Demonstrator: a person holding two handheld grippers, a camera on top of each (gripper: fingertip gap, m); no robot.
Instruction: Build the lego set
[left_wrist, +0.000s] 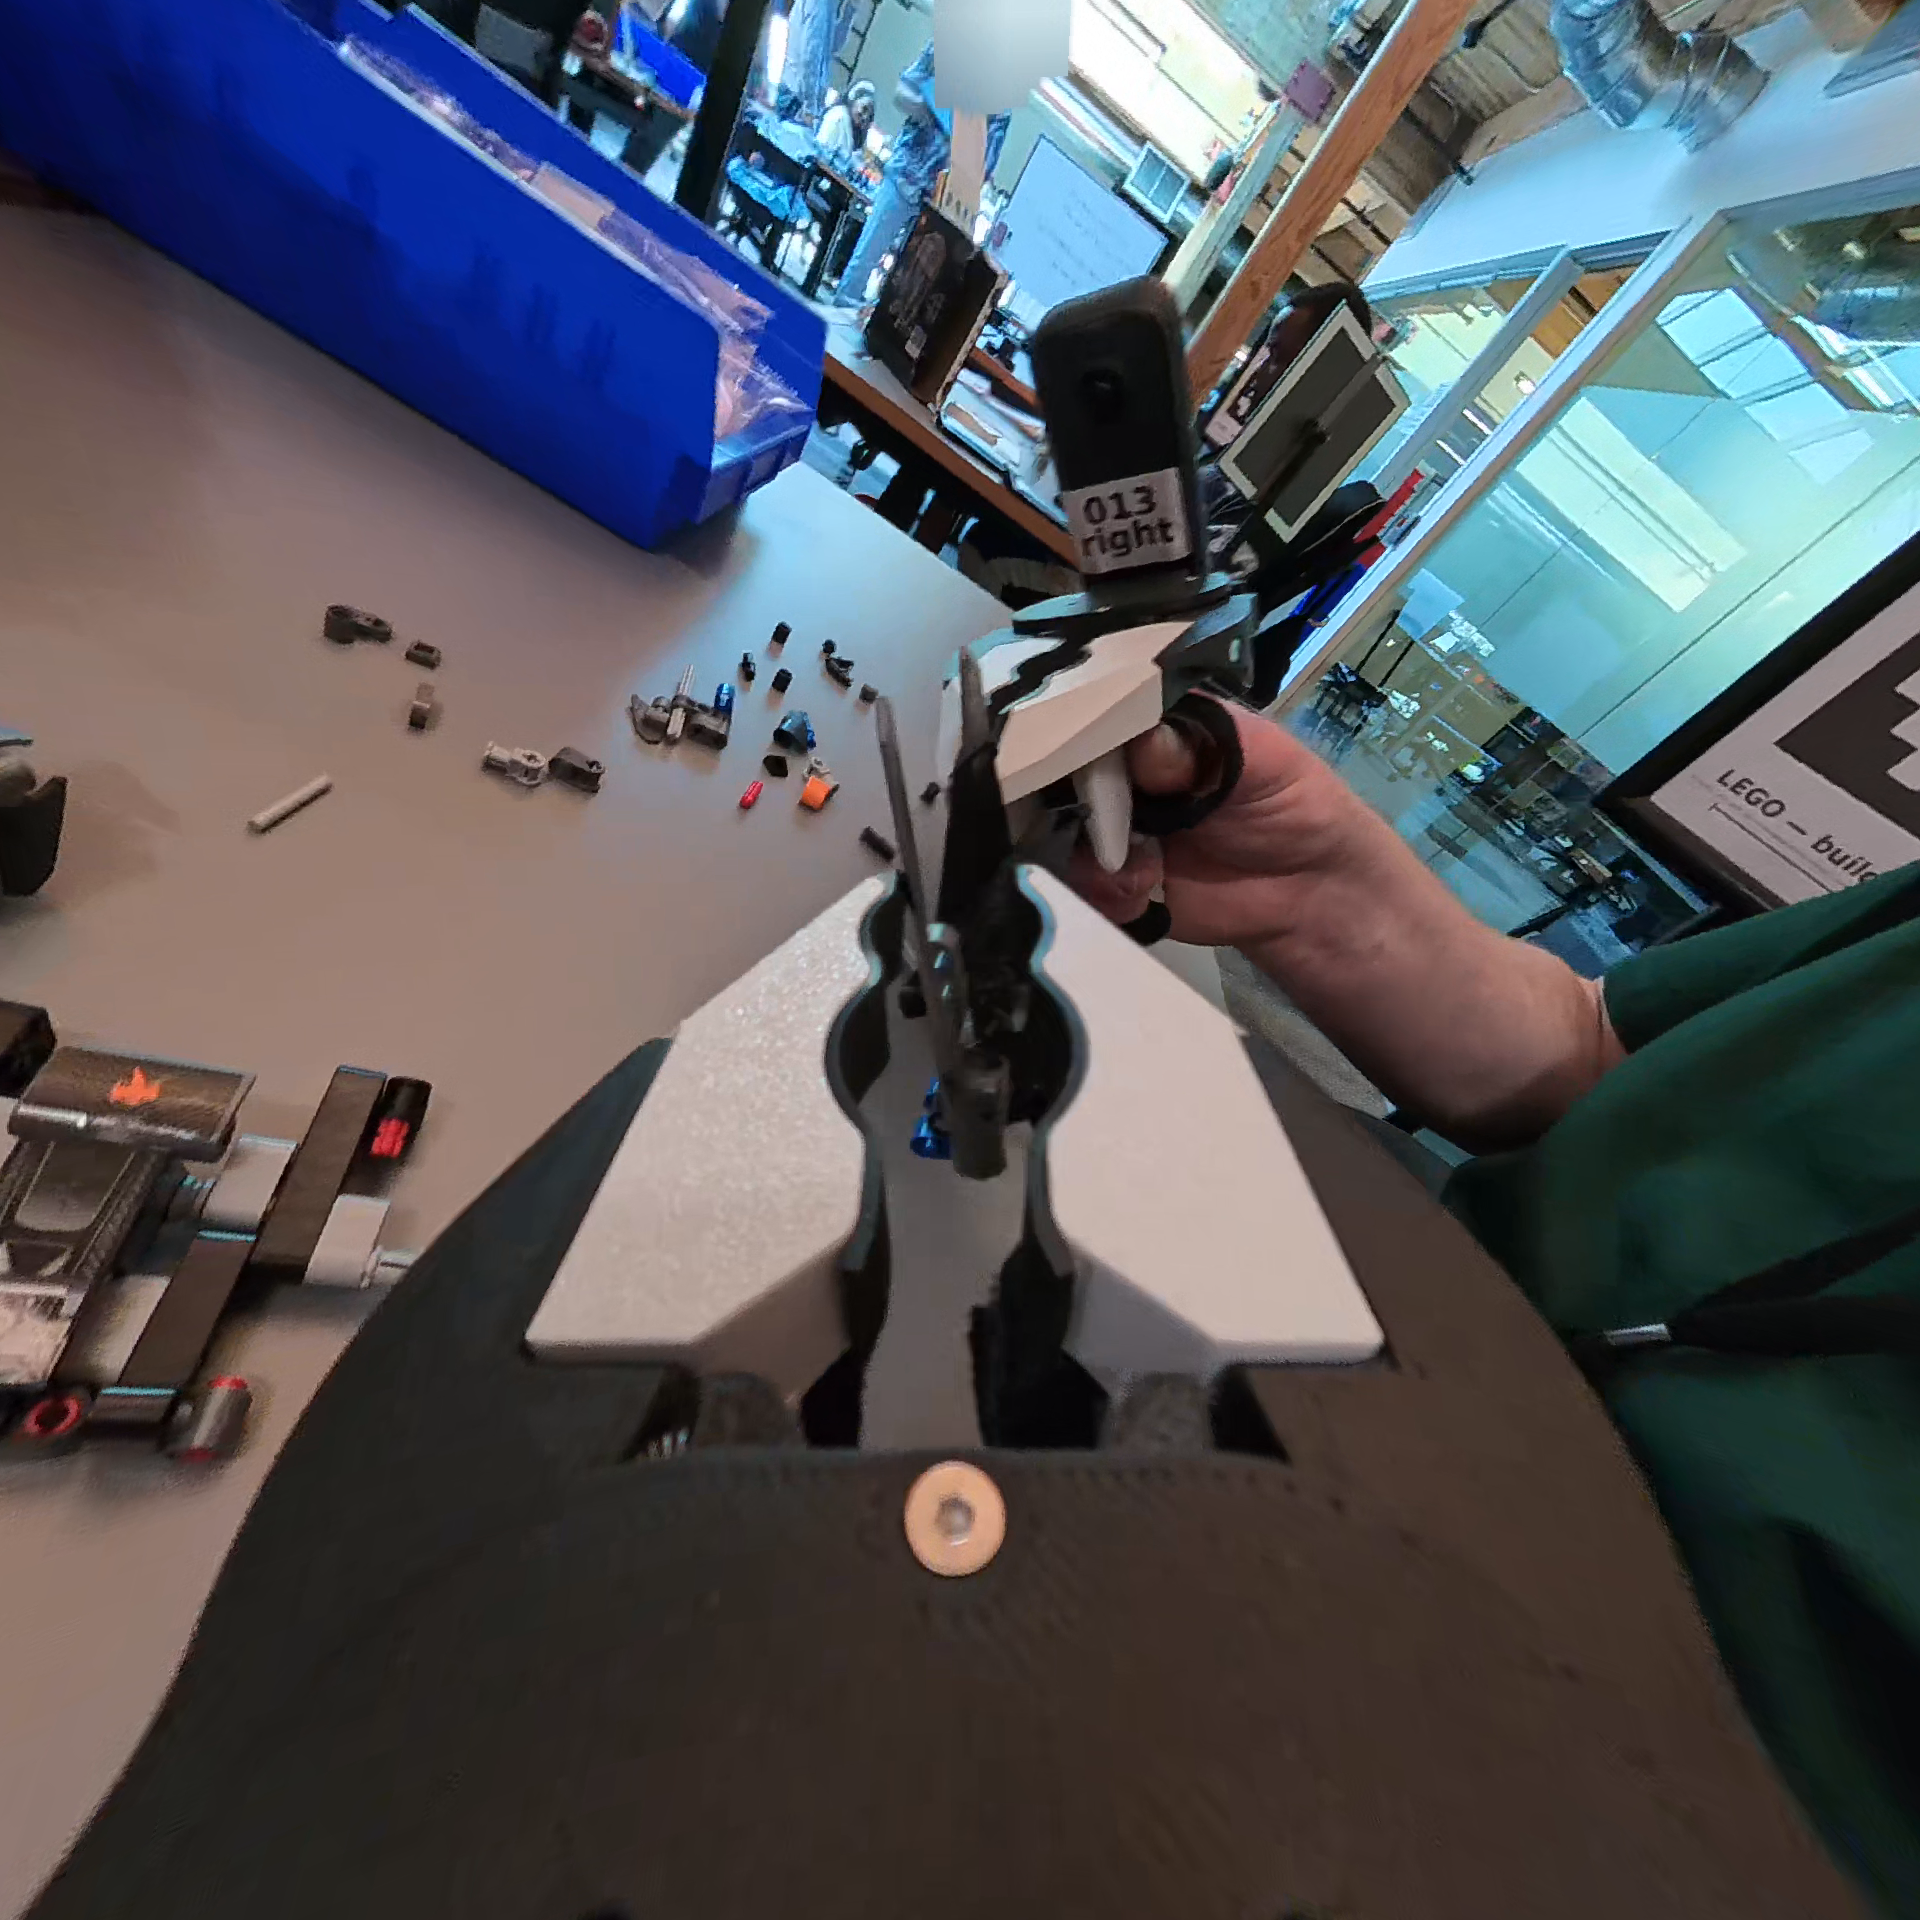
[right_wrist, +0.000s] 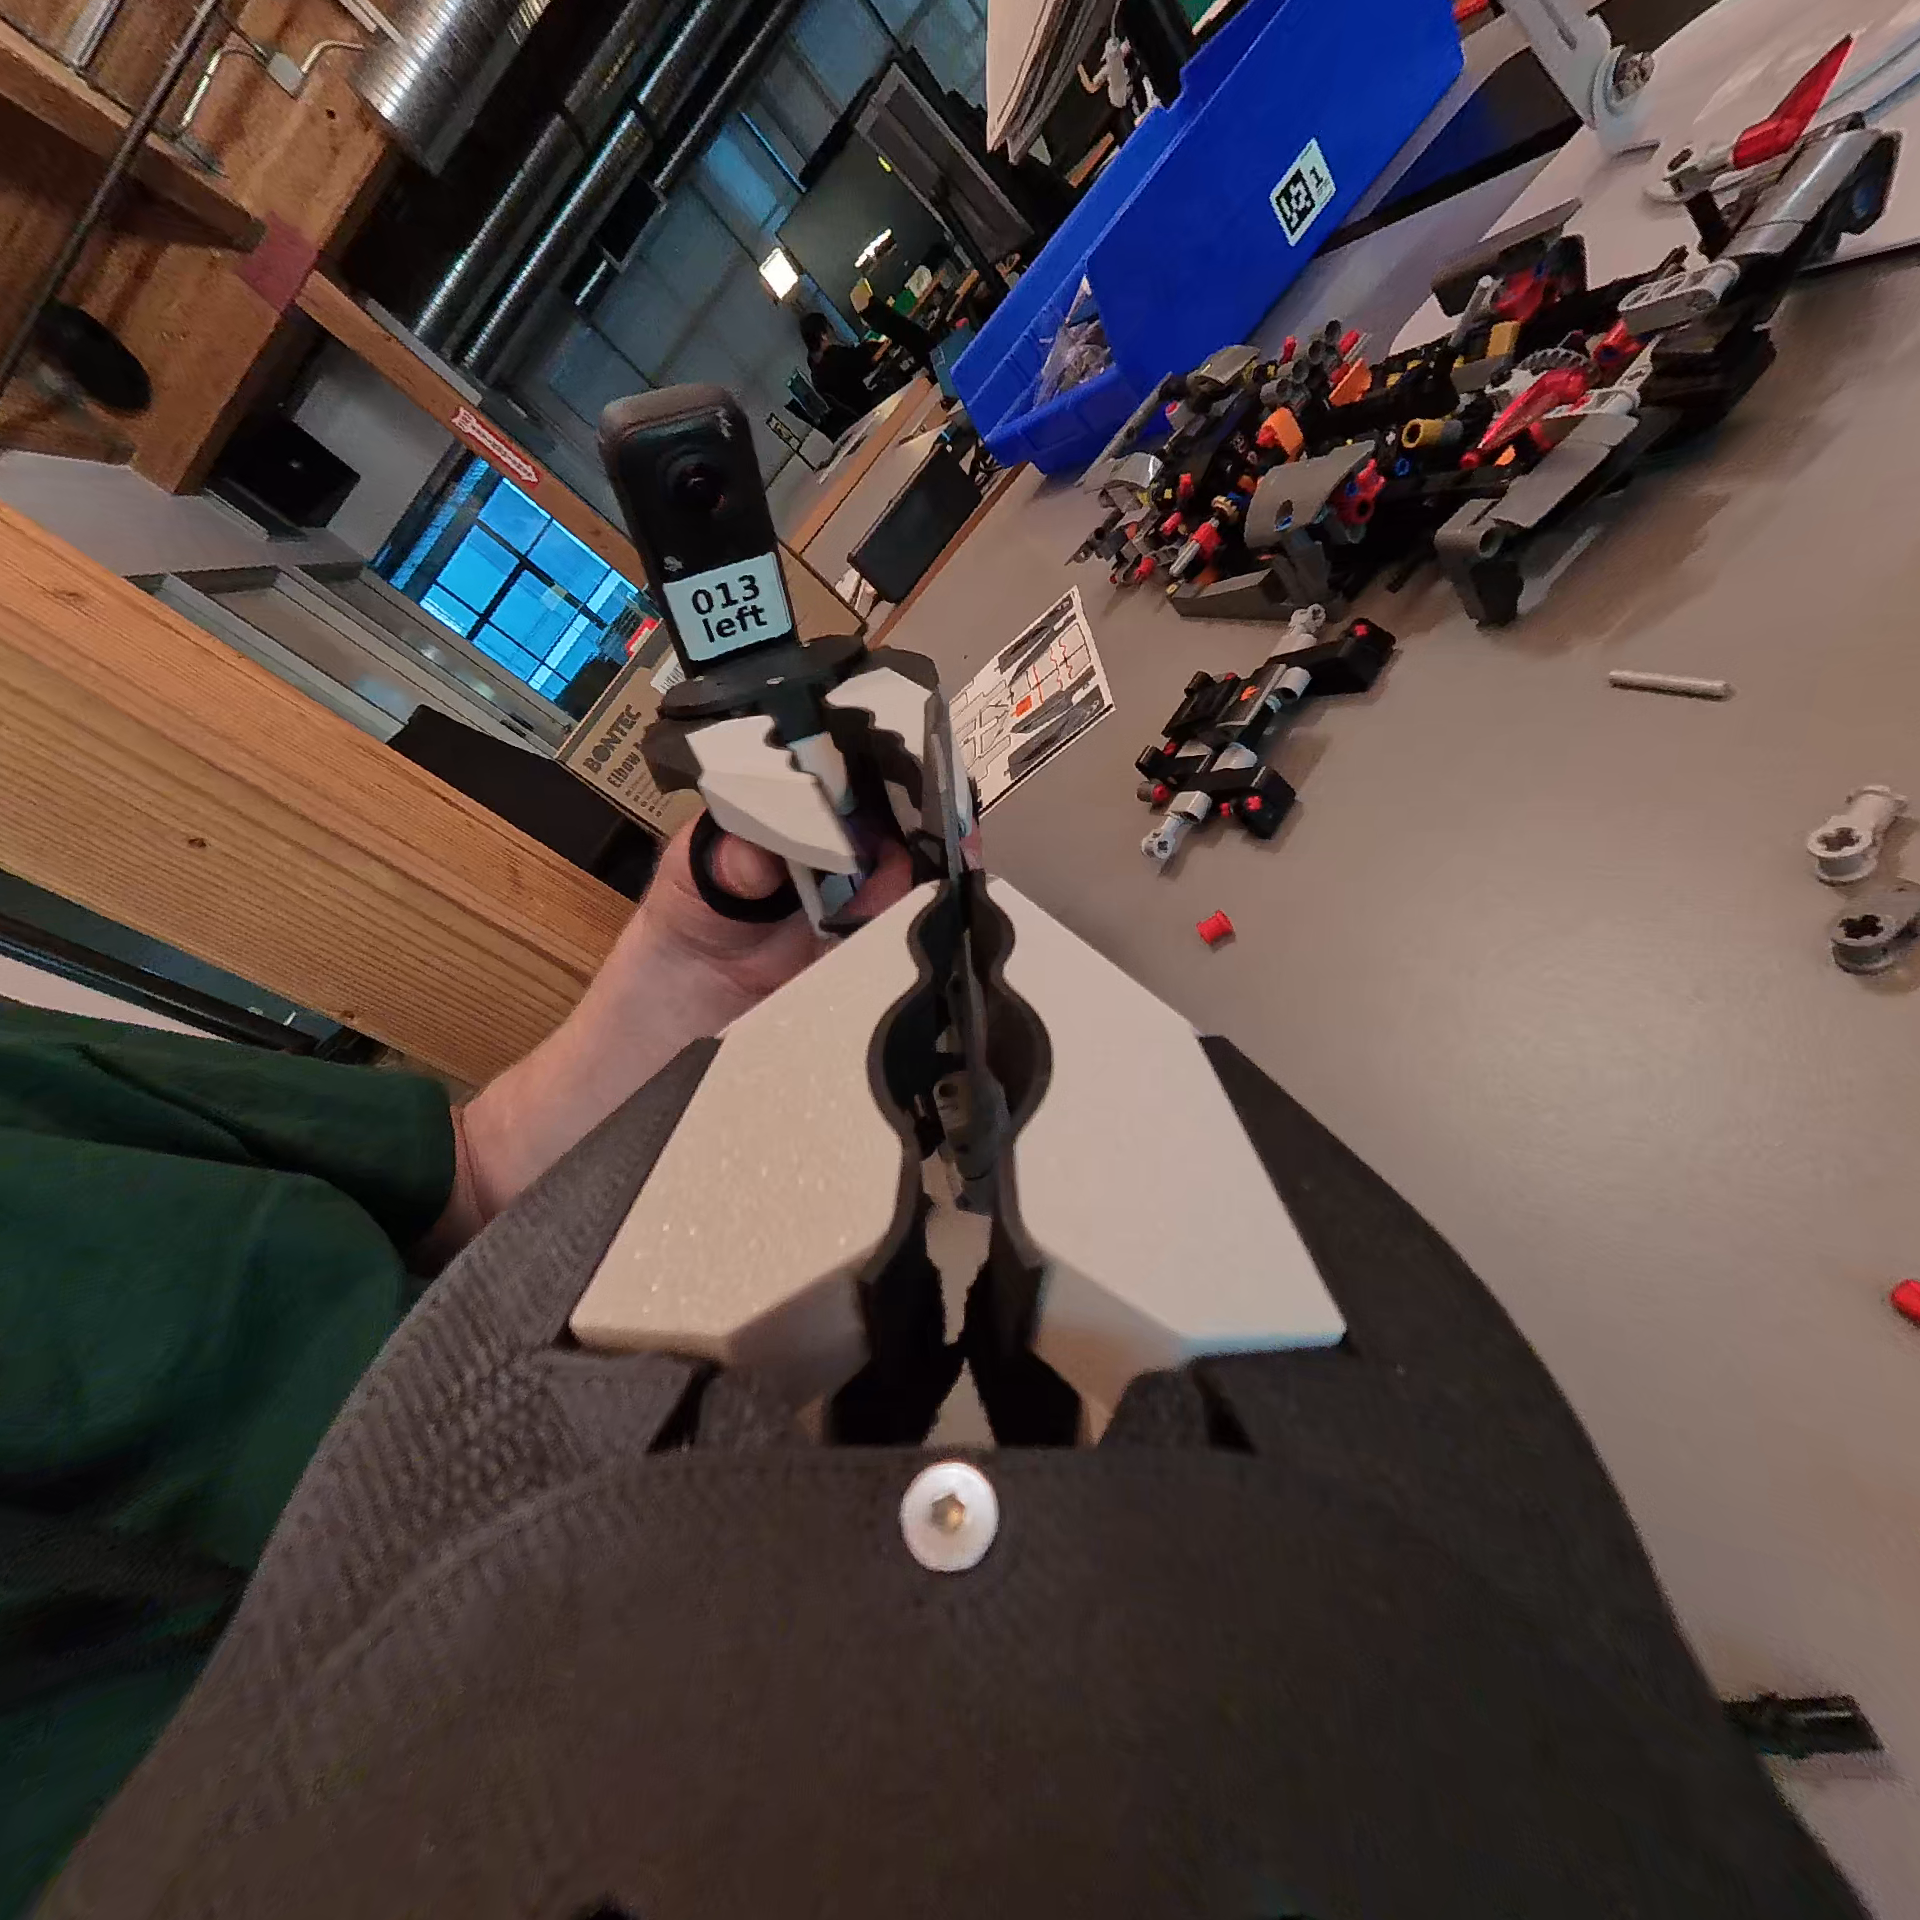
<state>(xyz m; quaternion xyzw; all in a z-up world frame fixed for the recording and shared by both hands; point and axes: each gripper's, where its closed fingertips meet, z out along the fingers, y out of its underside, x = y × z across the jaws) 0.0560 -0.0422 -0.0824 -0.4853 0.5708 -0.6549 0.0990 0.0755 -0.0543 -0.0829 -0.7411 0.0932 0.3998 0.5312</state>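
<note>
Grey counter (left_wrist: 312, 883) in a busy workshop carries loose Lego pieces, with a blue bin (left_wrist: 416, 270) behind them. I hold both tongs raised and facing each other, so one small dark grey Lego assembly (left_wrist: 971, 1101) can be worked in mid-air. My left tongs (left_wrist: 961, 1039) are clamped on it; my right tongs (right_wrist: 961, 1049) also grip it, its thin axle (left_wrist: 902, 810) poking up between. On the counter lie one large partly built car (right_wrist: 1455, 447), one smaller sub-assembly (right_wrist: 1242, 738) and one sticker sheet (right_wrist: 1029, 696).
</note>
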